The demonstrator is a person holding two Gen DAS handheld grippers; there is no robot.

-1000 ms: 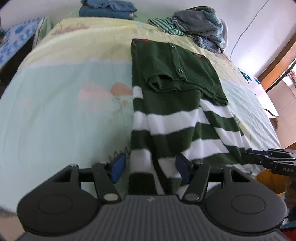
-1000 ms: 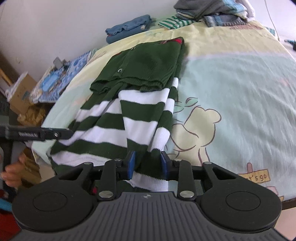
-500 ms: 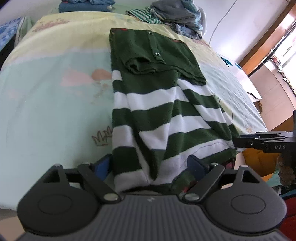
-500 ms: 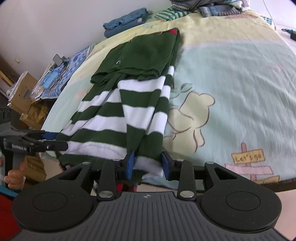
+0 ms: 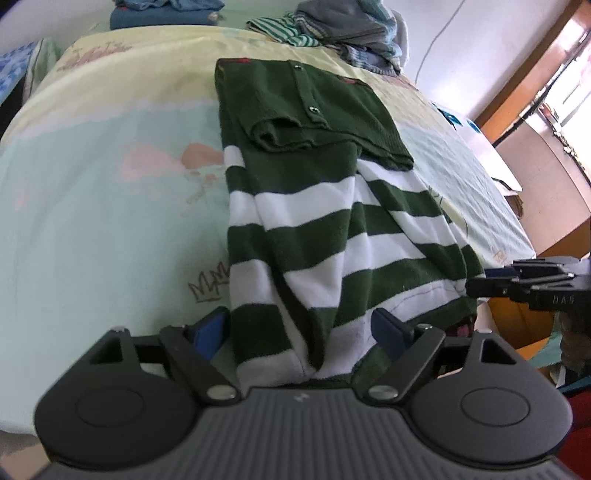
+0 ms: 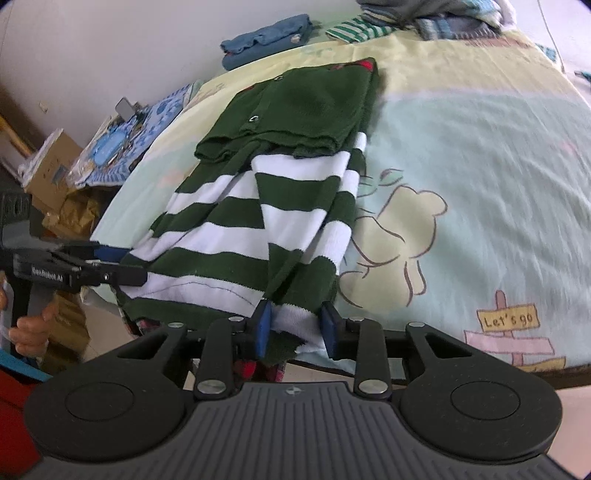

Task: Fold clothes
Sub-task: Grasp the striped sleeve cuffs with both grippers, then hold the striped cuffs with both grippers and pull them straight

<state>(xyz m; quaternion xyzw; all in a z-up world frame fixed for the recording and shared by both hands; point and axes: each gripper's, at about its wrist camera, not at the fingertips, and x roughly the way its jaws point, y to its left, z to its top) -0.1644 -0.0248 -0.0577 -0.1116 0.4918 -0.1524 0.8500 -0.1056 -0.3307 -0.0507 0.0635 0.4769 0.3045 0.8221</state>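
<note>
At the near edge of the bed [image 5: 92,221], my left gripper [image 5: 299,332] sits around one bottom corner of the green and white striped sweater [image 5: 325,229]. Its jaws have just been opening. They stand wide now, and the blue pads [image 5: 208,328] do not press the cloth that lies between them. A second ago they were closer in on the hem.

My right gripper [image 6: 295,326] is at the other bottom corner. Its jaws are only partly open, and the hem sits between the blue pads. I think they pinch it, as they did a second ago.

The sweater lies long down the middle of the bed, with its hem hanging a bit over the near edge. The stripes are near me and the plain green top part is folded over farther up.

Past the sweater, by the far edge, I see a folded blue stack [image 6: 266,37] and a messy pile of clothes [image 5: 347,33]. Nothing lies on the sweater or blocks my way.

Off the left edge of the bed there is a cardboard box [image 6: 51,162]. A hand [image 6: 29,328] holds the left gripper there.
</note>
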